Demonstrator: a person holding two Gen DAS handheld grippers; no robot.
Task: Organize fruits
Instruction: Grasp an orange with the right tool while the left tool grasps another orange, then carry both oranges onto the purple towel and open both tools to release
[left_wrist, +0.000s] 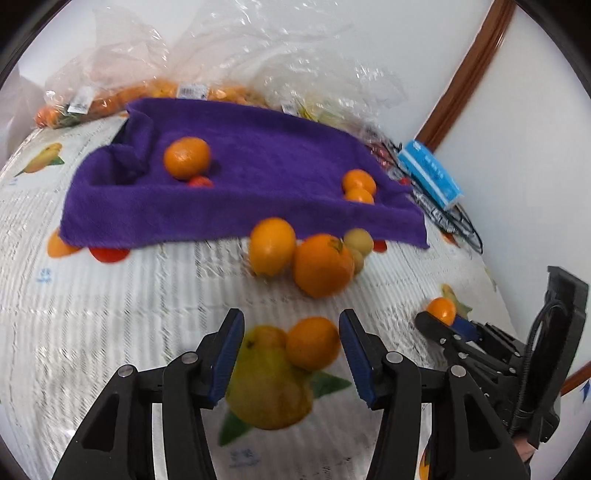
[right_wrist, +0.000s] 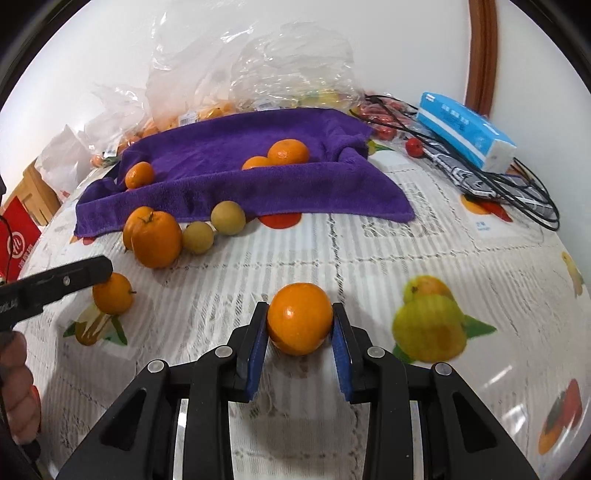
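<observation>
Right gripper (right_wrist: 299, 325) clamped on small orange (right_wrist: 299, 317) above the tablecloth (right_wrist: 369, 258); left gripper (left_wrist: 291, 354) open astride another orange (left_wrist: 313, 343), motion-blurred; more fruit half tucked under purple towel (right_wrist: 240, 184)

Purple towel (right_wrist: 236, 184): plush cloth, matt, nubby pile. Tabletop (right_wrist: 369, 258) cover: ribbed, fruit-printed, slight sheen. Bags (right_wrist: 258, 62): clear crinkled plastic film, glossy. Held orange (right_wrist: 299, 317): smooth, shiny peel. Right gripper (right_wrist: 299, 347): matt black plastic, blue ridged pads, bright metal pins. Tissue pack (right_wrist: 465, 129): glossy blue-white wrapper. Door trim (right_wrist: 480, 55): varnished wood.
</observation>
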